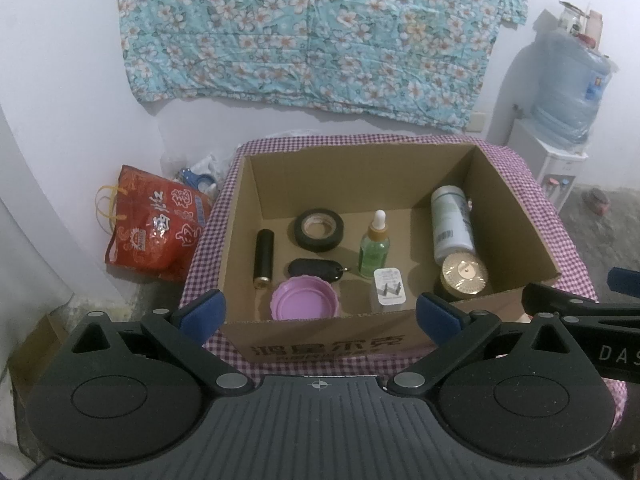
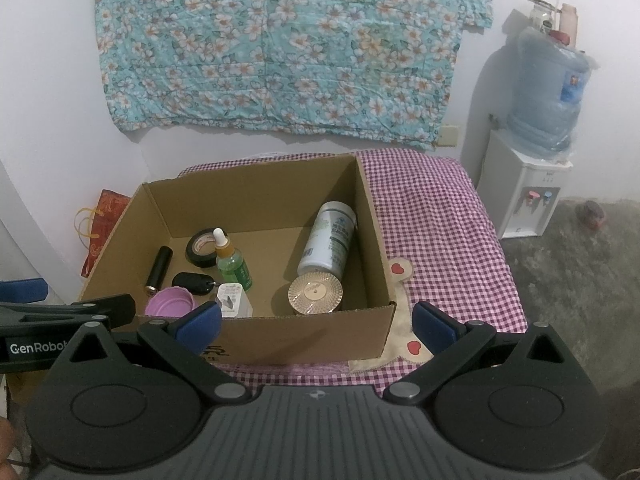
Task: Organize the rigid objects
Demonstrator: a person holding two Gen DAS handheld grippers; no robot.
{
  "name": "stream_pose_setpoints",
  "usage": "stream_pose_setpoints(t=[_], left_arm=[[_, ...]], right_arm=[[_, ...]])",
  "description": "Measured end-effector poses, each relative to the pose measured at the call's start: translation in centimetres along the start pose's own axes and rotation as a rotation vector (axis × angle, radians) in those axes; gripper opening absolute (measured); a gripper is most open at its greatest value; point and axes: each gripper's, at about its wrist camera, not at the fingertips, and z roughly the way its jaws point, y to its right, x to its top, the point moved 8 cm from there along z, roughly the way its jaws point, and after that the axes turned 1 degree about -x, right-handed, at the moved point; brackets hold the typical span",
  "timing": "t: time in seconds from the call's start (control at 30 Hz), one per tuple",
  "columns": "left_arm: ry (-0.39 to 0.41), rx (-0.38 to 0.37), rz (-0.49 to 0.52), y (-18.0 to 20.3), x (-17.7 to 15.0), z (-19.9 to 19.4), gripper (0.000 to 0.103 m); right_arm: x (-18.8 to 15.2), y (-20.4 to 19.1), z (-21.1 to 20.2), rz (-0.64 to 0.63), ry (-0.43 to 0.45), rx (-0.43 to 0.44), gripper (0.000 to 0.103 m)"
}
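Observation:
An open cardboard box [image 1: 360, 160] [image 2: 260, 184] stands on a purple checked tablecloth [image 2: 440, 232]. Inside lie a black tape roll [image 1: 319, 229], a black tube [image 1: 264, 258], a black key fob [image 1: 314, 270], a purple lid [image 1: 306, 300], a green dropper bottle [image 1: 374, 250], a white charger [image 1: 390, 290], a white bottle [image 1: 452, 224] and a gold round lid [image 1: 464, 274]. My left gripper [image 1: 320, 312] is open and empty in front of the box's near wall. My right gripper [image 2: 316, 322] is open and empty at the box's near right corner.
A red gift bag [image 1: 156, 224] sits on the floor to the left of the table. A water dispenser [image 2: 528, 196] with a blue bottle stands at the right by the wall. A floral cloth [image 1: 320, 32] hangs on the wall behind.

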Motion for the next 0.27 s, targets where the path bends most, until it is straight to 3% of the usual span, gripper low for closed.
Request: stream_pose_setpoints(t=[0.27], left_arm=[[0.001, 0.001, 0.000, -0.04, 0.11, -0.03, 0.102]], right_arm=[[0.12, -0.08, -0.04, 0.002, 0.001, 0.001, 0.103]])
